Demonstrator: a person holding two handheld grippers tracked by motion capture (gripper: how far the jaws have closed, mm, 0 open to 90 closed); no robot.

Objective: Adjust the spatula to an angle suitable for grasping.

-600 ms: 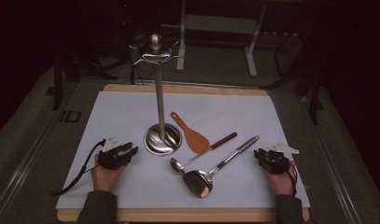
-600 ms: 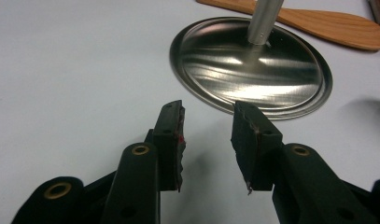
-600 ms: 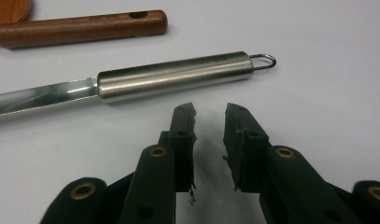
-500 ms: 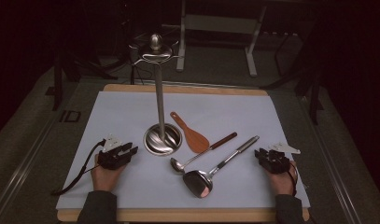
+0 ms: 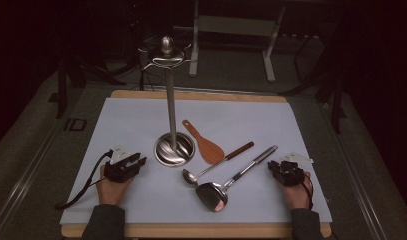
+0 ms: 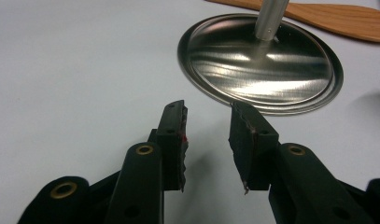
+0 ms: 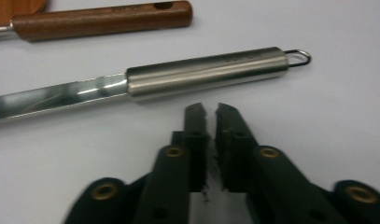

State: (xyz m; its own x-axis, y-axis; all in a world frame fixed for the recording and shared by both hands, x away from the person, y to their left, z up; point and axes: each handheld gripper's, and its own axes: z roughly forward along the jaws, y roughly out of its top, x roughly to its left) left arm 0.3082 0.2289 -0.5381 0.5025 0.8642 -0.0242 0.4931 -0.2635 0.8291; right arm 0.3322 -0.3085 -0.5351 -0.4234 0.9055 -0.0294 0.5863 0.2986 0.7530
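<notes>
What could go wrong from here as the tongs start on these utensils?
The right tongs sit nearly closed beside the steel spatula's handle, so they would have to open or they may just shove the round handle. The ladle lies close against the spatula, so lifting one could drag the other. The tall stand could tip if bumped.

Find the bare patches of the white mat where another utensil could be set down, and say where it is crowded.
Free: the far strip of the white mat behind the wooden spatula, and the left area between the stand base and the mat's left edge. Crowded: centre-right, where spatula, ladle and steel turner lie close together.
</notes>
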